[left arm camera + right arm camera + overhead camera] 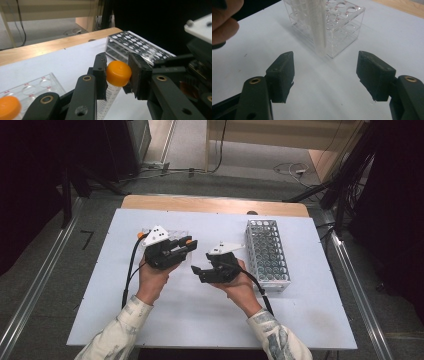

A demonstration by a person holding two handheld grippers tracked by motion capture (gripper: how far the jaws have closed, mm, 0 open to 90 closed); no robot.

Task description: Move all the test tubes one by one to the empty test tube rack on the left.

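**Left tongs gripped an orange-capped tube as right tongs stood released**

The worktop (pixel 210 320) was covered by a white sheet, with a strip of bare wood along its far edge. On its right side stood a metal rack (pixel 267 255) full of round holes, all of them unfilled as far as could be seen. A smaller clear plastic rack (pixel 337 30) stood on the left side, beyond the left tongs (pixel 186 242).

2 hands in pale sleeves came in from the near edge, each holding 1 tool, close together near the middle of the worktop.

The left tongs were clenched on a clear tube (pixel 110 96) with printed marks, their pads pressing on both sides of its orange cap (pixel 119 73), which held the tube off the sheet. The right tongs (pixel 325 72) stood released, their jaws wide apart with nothing between them, above bare sheet near the clear rack.

A second orange cap (pixel 8 107) showed at the clear rack.
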